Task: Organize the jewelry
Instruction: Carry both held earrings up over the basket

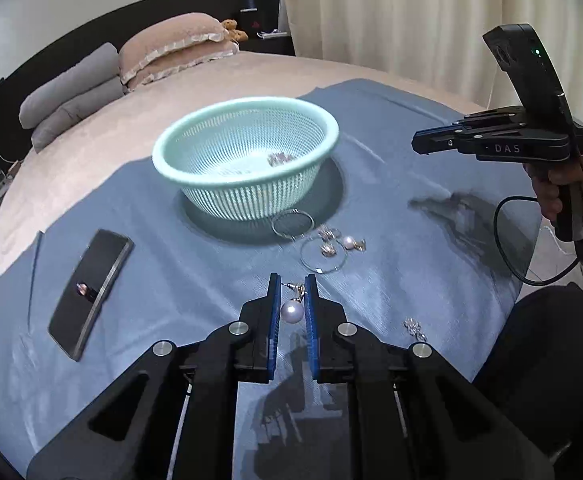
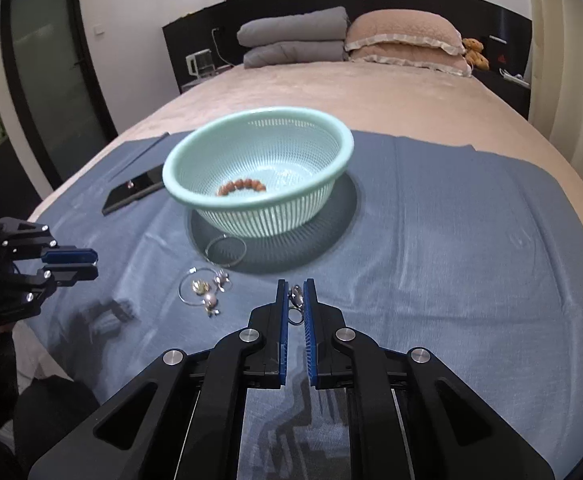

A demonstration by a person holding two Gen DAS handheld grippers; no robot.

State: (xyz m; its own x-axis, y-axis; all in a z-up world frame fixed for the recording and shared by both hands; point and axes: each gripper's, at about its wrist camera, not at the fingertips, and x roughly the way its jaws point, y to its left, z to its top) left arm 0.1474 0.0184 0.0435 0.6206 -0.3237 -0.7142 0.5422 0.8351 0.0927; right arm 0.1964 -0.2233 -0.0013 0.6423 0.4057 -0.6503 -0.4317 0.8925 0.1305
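Left gripper (image 1: 292,286) clamped on a pearl earring (image 1: 291,311), lifted off the blue cloth (image 2: 451,240). Right gripper (image 2: 295,290) pinched shut on a small silver earring (image 2: 296,299). One mint basket (image 2: 179,184) mid-cloth, one bead bracelet (image 2: 242,186) inside. Two hoops (image 1: 293,224) near the front edge.

One basket (image 1: 195,136) — two pillows (image 2: 405,38)

Right gripper (image 2: 295,292) pinching small earring (image 2: 296,299); basket (image 2: 343,136) ahead.
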